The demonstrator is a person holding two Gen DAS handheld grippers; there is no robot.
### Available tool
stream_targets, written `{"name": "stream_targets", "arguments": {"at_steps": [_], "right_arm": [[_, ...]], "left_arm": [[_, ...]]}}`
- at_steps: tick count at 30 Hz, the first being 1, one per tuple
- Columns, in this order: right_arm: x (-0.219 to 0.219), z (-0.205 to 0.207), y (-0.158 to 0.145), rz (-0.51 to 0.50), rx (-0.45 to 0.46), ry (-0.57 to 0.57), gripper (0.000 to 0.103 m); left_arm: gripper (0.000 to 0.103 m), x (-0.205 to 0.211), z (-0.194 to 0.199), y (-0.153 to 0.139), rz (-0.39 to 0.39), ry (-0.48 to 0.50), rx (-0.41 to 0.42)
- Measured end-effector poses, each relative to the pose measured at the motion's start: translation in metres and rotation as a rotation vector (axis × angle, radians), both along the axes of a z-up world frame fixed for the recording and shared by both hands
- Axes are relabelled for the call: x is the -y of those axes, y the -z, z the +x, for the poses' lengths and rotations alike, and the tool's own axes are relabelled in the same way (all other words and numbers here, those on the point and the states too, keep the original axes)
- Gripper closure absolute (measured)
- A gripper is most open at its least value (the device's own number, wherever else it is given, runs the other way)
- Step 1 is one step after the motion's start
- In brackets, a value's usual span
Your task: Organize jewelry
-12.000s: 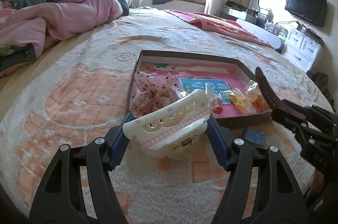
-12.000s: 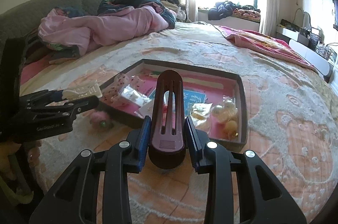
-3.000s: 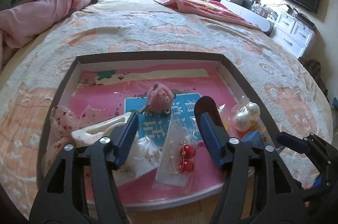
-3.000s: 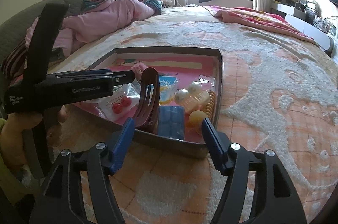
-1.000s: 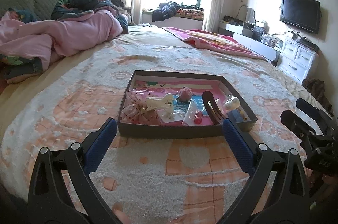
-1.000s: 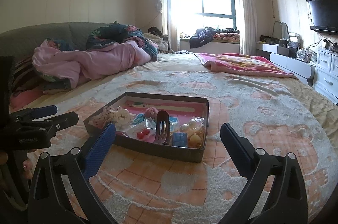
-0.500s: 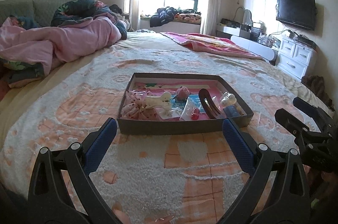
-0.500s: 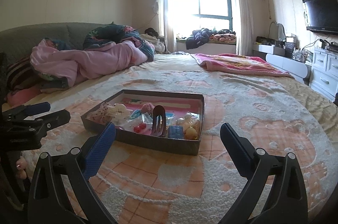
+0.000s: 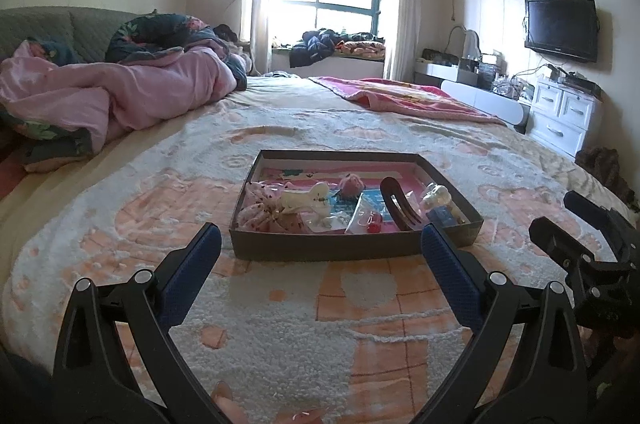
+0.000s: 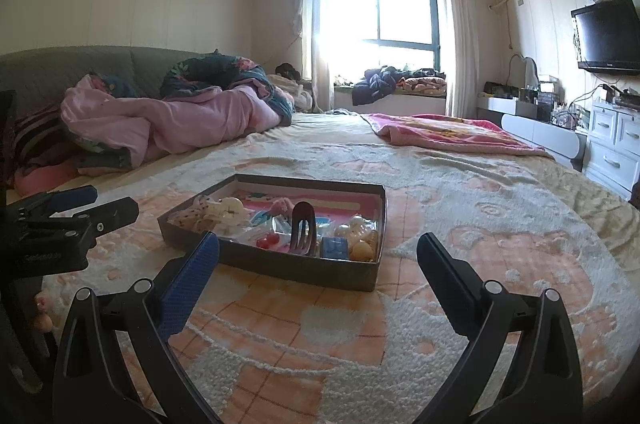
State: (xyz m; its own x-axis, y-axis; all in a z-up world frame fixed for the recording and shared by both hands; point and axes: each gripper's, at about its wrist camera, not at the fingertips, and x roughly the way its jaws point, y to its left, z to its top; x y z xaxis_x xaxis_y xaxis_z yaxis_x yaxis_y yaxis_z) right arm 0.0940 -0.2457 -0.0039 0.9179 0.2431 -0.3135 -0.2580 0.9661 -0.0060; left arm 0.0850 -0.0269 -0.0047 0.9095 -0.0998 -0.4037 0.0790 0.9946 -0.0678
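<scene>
Both hand-held grippers, left (image 9: 320,256) and right (image 10: 318,260), wide and empty; box (image 9: 352,250) on bed likely light, stiff-walled; brown hair clip (image 9: 398,209) rigid, best pinched across its spine.

fluffy cloth bedspread (image 9: 280,324) (matt cardboard tray (image 9: 320,250))

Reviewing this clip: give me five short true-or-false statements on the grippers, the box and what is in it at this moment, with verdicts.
1. Both grippers are open and hold nothing. True: the left gripper and the right gripper each have their fingers spread wide.
2. The brown hair claw lies on the bedspread outside the box. False: it stands inside the box.
3. The white hair claw is in the box. True.
4. The box has a lid on it. False: it is open on top.
5. The television is showing a programme. False: its screen is dark.
</scene>
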Motion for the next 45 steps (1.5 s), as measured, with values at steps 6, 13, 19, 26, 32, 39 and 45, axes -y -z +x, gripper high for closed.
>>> {"name": "stream_targets", "arguments": {"at_steps": [6,13,19,26,32,39,45], "right_arm": [[0.002,-0.003,0.002,0.019,0.023,0.019,0.007],[0.006,0.002,0.008,0.032,0.024,0.043,0.007],[0.006,0.006,0.013,0.029,0.027,0.055,0.007],[0.004,0.007,0.016,0.025,0.012,0.046,0.006],[0.004,0.008,0.017,0.023,0.009,0.046,0.007],[0.003,0.008,0.018,0.020,0.007,0.043,0.006],[0.003,0.008,0.018,0.021,0.007,0.042,0.007]], "left_arm": [[0.011,-0.002,-0.001,0.001,0.005,-0.004,0.018],[0.011,-0.005,0.004,0.006,0.007,-0.010,0.014],[0.011,-0.006,0.010,0.010,0.006,-0.016,0.002],[0.011,-0.008,0.012,0.013,0.000,-0.026,-0.009],[0.011,-0.008,0.012,0.013,0.001,-0.025,-0.009],[0.011,-0.008,0.012,0.013,0.001,-0.025,-0.008],[0.011,-0.008,0.012,0.013,0.001,-0.023,-0.006]]}}
